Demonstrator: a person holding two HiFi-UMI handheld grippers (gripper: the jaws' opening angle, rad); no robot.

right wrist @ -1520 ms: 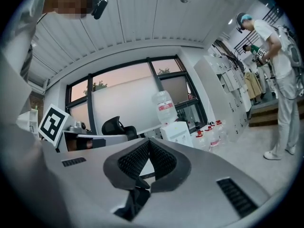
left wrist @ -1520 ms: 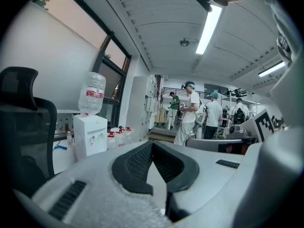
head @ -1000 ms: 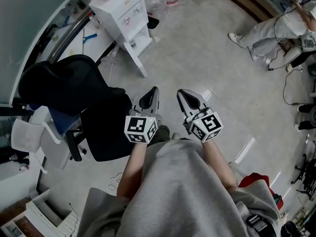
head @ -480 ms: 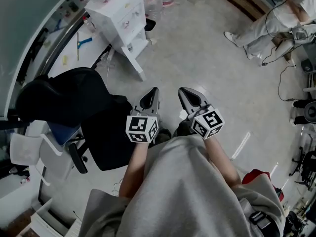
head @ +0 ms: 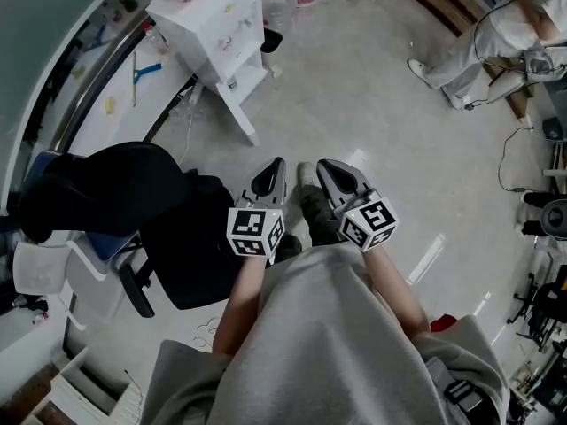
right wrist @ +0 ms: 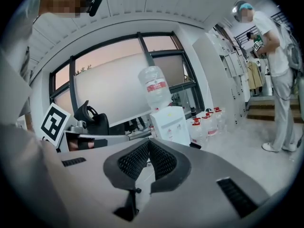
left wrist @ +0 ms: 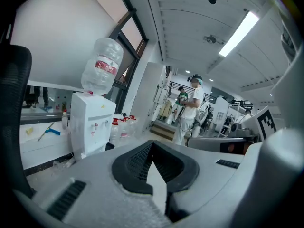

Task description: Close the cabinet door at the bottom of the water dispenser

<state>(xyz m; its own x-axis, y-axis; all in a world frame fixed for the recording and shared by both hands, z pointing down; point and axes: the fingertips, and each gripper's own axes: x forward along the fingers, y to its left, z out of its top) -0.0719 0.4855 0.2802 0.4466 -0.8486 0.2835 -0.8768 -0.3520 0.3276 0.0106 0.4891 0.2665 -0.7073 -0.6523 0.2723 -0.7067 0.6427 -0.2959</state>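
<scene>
Fingers (left wrist: 135, 163) of the left gripper (head: 276, 166) are pressed together on nothing, as are the right gripper's (head: 328, 168). A shoe (head: 312, 209) has just stepped forward between them. The water dispenser (head: 213, 25) stands far left, well apart, and its cabinet door (head: 237, 104) looks open, so this is still the approach.

Black chair (head: 115, 193) sitting left on grey floor (head: 372, 122); white-clad person (head: 496, 47) standing far right; spare bottles (right wrist: 206, 125) clustering beyond.
</scene>
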